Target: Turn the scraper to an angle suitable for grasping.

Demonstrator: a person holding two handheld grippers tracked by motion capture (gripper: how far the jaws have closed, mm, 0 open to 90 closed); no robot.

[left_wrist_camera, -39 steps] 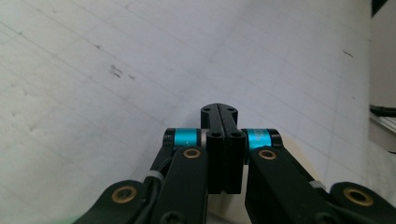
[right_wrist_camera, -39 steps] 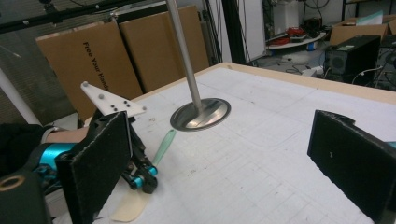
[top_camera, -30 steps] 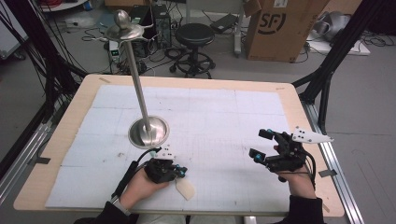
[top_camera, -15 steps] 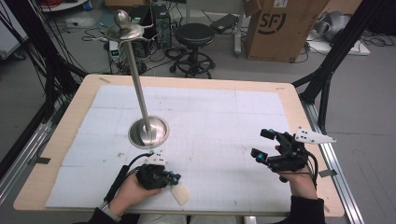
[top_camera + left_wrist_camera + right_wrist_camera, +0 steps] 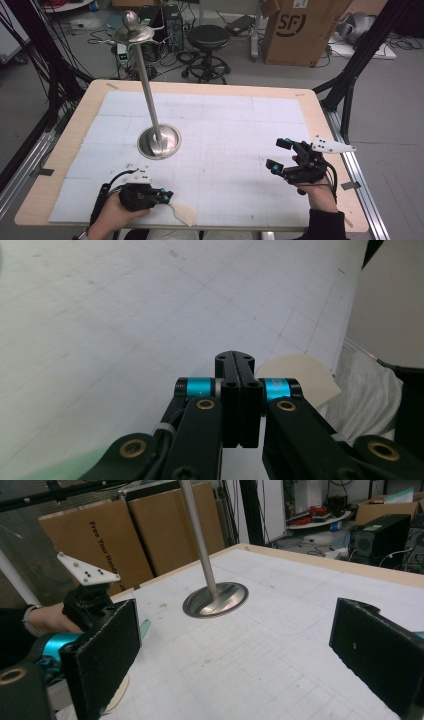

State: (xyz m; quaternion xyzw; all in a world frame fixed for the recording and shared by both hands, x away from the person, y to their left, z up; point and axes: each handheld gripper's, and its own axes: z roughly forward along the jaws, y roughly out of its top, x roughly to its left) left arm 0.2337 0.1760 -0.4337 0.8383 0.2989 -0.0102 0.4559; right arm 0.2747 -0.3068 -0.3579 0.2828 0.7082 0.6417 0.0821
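Note:
A tall metal stand point(image 5: 159, 141) with a round base rises from the white mat, and its pole point(image 5: 199, 535) also shows in the right gripper view. My left gripper point(image 5: 167, 197) lies near the table's front edge, pointing right, its jaws pressed together point(image 5: 235, 360). A flat cream piece point(image 5: 184, 214) sticks out from its tips toward the table edge; its rounded end point(image 5: 300, 377) shows just right of the jaws. My right gripper point(image 5: 278, 154) is held above the mat's right side, aimed toward the stand, jaws wide apart point(image 5: 235, 655) with nothing between them.
The mat point(image 5: 225, 130) covers a wooden table point(image 5: 320, 115). Behind the table are a black stool point(image 5: 207, 37), a cardboard box point(image 5: 300, 30) and cables on the floor. Dark frame posts point(image 5: 350, 80) stand at the right.
My left hand has slid left and toward the front edge, away from the stand's base, and the cream piece went with it. The right gripper has stayed put.

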